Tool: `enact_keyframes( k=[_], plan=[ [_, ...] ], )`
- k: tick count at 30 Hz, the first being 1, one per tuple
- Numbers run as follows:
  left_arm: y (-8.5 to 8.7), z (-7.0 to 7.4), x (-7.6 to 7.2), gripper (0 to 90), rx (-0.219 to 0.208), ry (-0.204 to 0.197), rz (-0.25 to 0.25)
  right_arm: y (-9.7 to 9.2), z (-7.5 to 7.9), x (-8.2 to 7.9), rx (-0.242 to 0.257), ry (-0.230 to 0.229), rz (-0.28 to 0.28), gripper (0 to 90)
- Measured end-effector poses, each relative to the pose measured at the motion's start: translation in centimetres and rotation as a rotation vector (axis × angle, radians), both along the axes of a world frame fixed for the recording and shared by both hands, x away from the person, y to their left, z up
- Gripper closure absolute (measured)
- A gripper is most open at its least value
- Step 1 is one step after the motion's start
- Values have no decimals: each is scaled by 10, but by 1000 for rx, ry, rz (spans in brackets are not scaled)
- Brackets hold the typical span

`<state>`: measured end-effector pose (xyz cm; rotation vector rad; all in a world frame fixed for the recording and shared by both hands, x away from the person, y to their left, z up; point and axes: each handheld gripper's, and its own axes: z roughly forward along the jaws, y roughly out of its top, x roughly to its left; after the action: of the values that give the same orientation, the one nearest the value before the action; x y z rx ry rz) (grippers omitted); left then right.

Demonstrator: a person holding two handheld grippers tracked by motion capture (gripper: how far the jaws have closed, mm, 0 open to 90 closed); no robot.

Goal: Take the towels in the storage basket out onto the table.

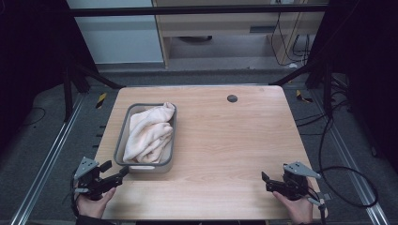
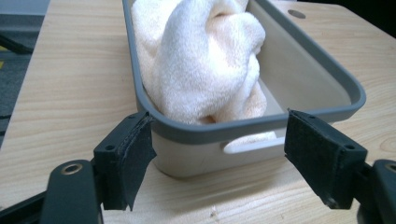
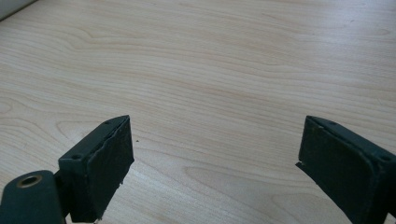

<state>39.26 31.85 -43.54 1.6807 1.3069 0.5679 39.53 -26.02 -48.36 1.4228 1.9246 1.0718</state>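
A beige tub with a grey rim [image 1: 121, 140] stands on the left half of the wooden table [image 1: 225, 140]. A crumpled cream towel [image 1: 148, 133] lies inside it and reaches over the far rim. My left gripper [image 1: 115, 168] is open at the tub's near left corner. In the left gripper view, its jaws [image 2: 219, 140] stand wide on either side of the tub's near end [image 2: 327, 65], just short of the towel [image 2: 205, 56]. My right gripper [image 1: 266, 183] is open near the front right of the table, over bare wood [image 3: 215, 154], with nothing between its fingers.
A small dark round hole [image 1: 232, 98] sits in the tabletop at the far middle. Black frame bars and cables stand around the table on a grey floor. The table's front edge runs just behind both hands.
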Motion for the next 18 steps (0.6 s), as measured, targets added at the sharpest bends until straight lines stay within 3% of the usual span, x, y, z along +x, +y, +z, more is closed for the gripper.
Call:
enact_keyframes(
  k=[10, 18],
  plan=[
    [-3, 16, 3, 235, 5, -22, -24, 0, -2, 1, -24, 5, -1, 96],
    [-6, 20, 8, 229, 17, -9, -44, -1, -3, 2, -37, 8, -8, 96]
  ],
)
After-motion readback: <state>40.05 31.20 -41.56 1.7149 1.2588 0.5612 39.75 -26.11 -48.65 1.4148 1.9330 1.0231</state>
